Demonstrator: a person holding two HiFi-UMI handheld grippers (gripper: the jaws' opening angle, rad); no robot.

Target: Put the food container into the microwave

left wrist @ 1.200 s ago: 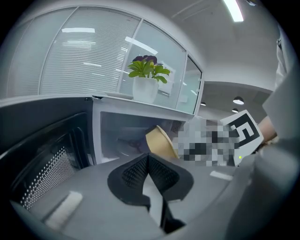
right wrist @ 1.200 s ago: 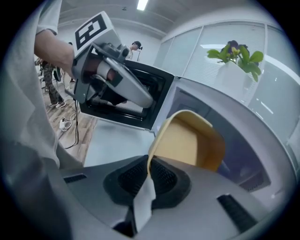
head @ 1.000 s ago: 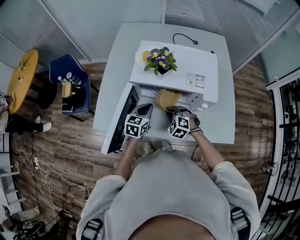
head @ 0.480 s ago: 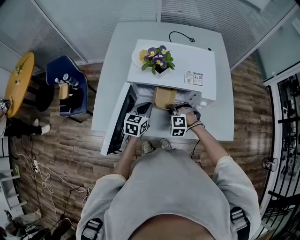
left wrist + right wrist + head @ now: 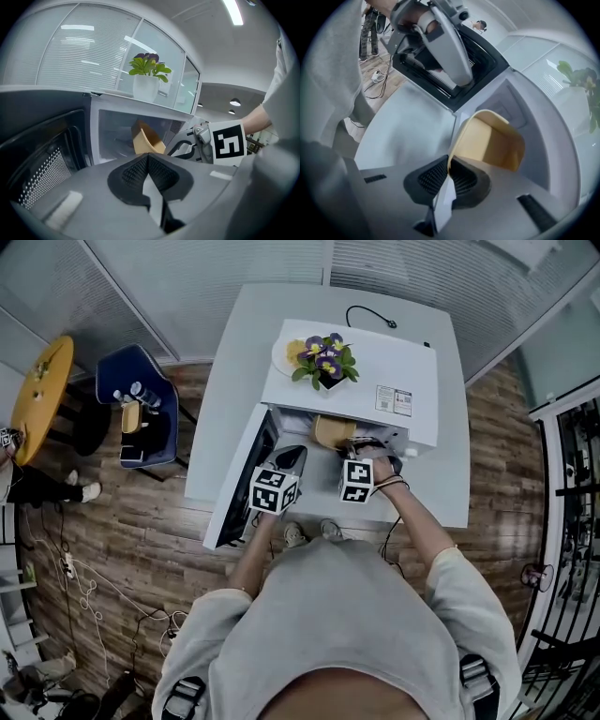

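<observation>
The food container [image 5: 487, 143] is a tan open tub, tilted, with my right gripper [image 5: 448, 171] shut on its near rim. In the head view the container [image 5: 334, 431] sits half inside the white microwave's [image 5: 375, 371] open cavity, and the right gripper [image 5: 361, 465] reaches in behind it. From the left gripper view the container [image 5: 146, 139] shows inside the cavity [image 5: 117, 131]. My left gripper [image 5: 279, 479] hangs in front of the open door [image 5: 246, 470], jaws shut on nothing [image 5: 147, 159].
A white pot of purple flowers [image 5: 322, 359] and a plate [image 5: 284, 354] stand on top of the microwave. The microwave rests on a white table [image 5: 450, 484]. A blue chair [image 5: 141, 418] and a yellow round table [image 5: 37, 395] stand to the left on the wood floor.
My right gripper has pushed forward with the container, which now sits deeper in the microwave cavity. The left gripper has stayed in place.
</observation>
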